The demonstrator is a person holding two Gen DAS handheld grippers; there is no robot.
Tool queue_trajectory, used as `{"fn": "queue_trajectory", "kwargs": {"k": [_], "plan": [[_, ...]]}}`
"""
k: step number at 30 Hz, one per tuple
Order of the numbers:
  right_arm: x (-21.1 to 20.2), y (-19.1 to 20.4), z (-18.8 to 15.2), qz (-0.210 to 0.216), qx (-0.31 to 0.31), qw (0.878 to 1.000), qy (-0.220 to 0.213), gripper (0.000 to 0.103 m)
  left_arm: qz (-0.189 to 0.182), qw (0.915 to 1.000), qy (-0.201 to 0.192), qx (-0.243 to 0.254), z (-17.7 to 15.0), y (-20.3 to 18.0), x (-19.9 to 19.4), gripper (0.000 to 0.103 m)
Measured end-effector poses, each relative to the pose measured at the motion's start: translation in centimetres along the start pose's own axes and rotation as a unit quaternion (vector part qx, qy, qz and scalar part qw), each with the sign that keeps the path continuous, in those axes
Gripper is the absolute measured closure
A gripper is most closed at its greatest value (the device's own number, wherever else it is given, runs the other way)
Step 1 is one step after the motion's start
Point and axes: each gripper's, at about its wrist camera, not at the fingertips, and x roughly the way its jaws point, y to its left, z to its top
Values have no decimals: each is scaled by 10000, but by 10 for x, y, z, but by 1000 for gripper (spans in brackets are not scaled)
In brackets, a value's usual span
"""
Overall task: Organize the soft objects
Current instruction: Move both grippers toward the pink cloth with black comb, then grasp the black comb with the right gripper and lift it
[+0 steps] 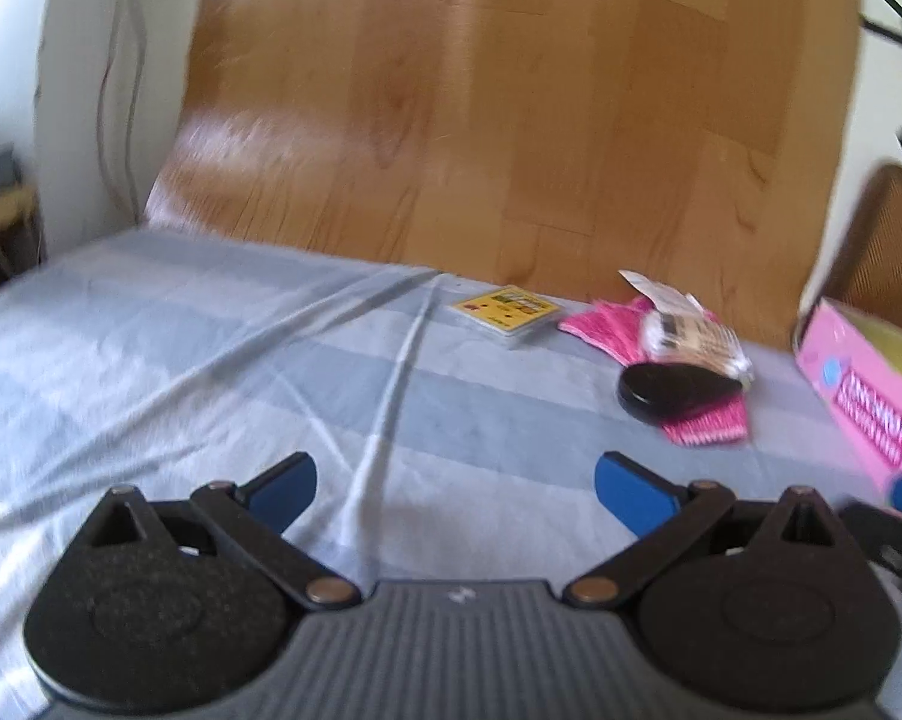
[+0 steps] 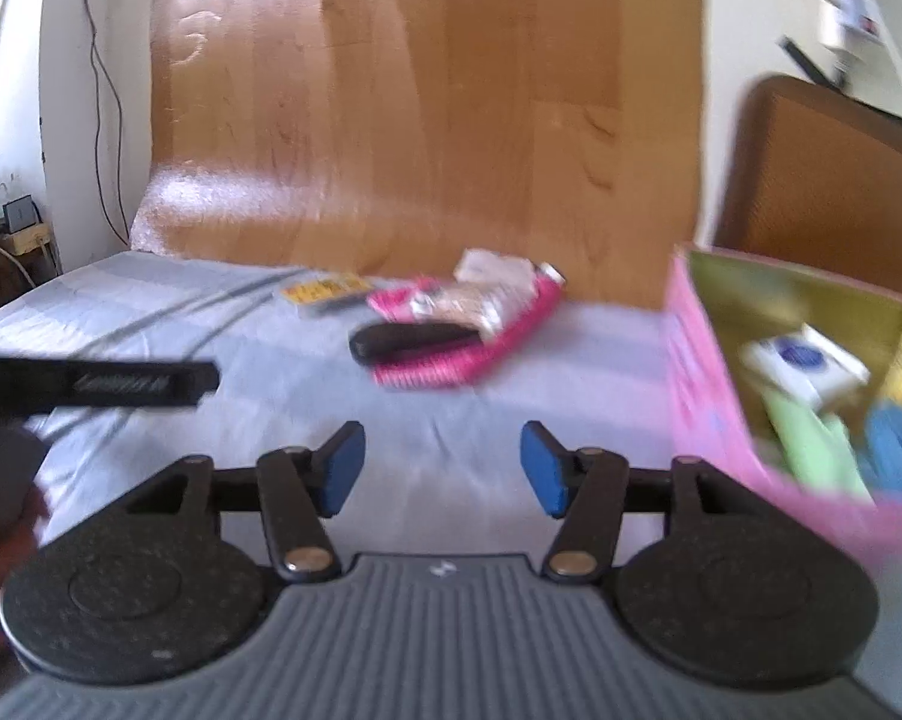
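Note:
A pink cloth lies on the blue-grey sheet, with a black oval case and a clear packet on top of it. A pink box stands at the right; inside it I see a white carton, a green item and a blue item. My left gripper is open and empty above the sheet. My right gripper is open and empty, left of the box.
A yellow card pack lies near the far edge of the sheet. A wood-grain backdrop rises behind. A brown chair back stands behind the box. The other gripper's black body shows at the left of the right wrist view.

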Motion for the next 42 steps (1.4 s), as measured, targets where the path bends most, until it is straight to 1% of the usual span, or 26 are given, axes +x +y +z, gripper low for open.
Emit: {"fn": "queue_trajectory", "kwargs": {"k": [2, 3, 4, 7, 9, 11, 13, 15, 16, 17, 18, 19, 20, 21, 23, 25, 28, 30, 32, 34, 35, 36, 37, 38, 40, 42], "plan": [[24, 6, 12, 78, -108, 9999, 12, 35, -42, 9996, 48, -291, 1, 10, 2, 1], [36, 10, 18, 100, -153, 9998, 34, 27, -40, 9989, 58, -467, 1, 15, 2, 1], [50, 14, 23, 81, -210, 9997, 59, 25, -41, 9983, 56, -572, 1, 18, 2, 1], [81, 28, 34, 22, -692, 9975, 112, 25, -68, 9969, 46, -779, 1, 25, 3, 1], [100, 34, 40, 98, -1166, 9927, 277, 26, -89, 9965, 25, -834, 1, 28, 2, 1], [117, 35, 45, 48, -1490, 9876, 491, 26, -101, 9966, 8, -813, 1, 26, 2, 1], [137, 27, 49, 156, -1511, 9846, 869, 25, -117, 9971, -26, -746, 1, 24, 2, 1], [142, 14, 55, 353, -1258, 9861, 1023, 25, -118, 9974, -70, -703, 1, 22, 1, 1], [140, 12, 56, 379, -1247, 9859, 1049, 33, -122, 9975, -84, -698, 1, 22, 1, 1], [135, 13, 56, 413, -1331, 9854, 973, 48, -125, 9974, -91, -700, 1, 23, 2, 1], [125, 18, 54, 474, -1479, 9842, 846, 58, -132, 9974, -93, -706, 1, 23, 2, 1], [117, 25, 52, 454, -1597, 9828, 811, 74, -132, 9973, -94, -715, 1, 24, 3, 1], [107, 31, 47, 562, -1657, 9809, 852, 92, -133, 9973, -92, -720, 1, 24, 3, 1], [97, 37, 42, 732, -1668, 9793, 885, 100, -135, 9972, -90, -725, 1, 24, 3, 1], [83, 45, 26, 916, -1811, 9735, 1049, 100, -148, 9972, -83, -722, 2, 24, 4, 1], [59, 53, 8, 832, -2175, 9692, 802, 100, -146, 9973, -83, -714, 1, 24, 3, 1], [36, 46, 4, 1082, -2022, 9703, 766, 100, -130, 9974, -78, -708, 0, 23, 2, 1], [30, 40, 11, 1042, -2061, 9709, 628, 97, -135, 9971, -44, -742, 0, 24, 2, 1], [37, 31, 24, 981, -1987, 9737, 530, 87, -130, 9968, -5, -791, 0, 26, 3, 1], [52, 16, 40, 1025, -1664, 9792, 546, 69, -140, 9965, 14, -829, 0, 27, 3, 1], [59, 10, 47, 1048, -1542, 9809, 555, 64, -146, 9964, 13, -837, 0, 28, 4, 0], [66, 7, 53, 1002, -1517, 9819, 539, 57, -138, 9964, 10, -836, 0, 27, 4, 1], [73, 8, 55, 908, -1562, 9822, 515, 51, -138, 9965, 6, -825, 1, 27, 4, 1], [82, 10, 56, 822, -1637, 9817, 525, 48, -137, 9966, 2, -809, 1, 26, 4, 1], [100, 12, 55, 746, -1719, 9794, 750, 31, -137, 9969, -16, -772, 1, 25, 4, 1], [122, 15, 53, 610, -1764, 9761, 1108, 26, -137, 9971, -34, -741, 1, 24, 4, 0]]}}
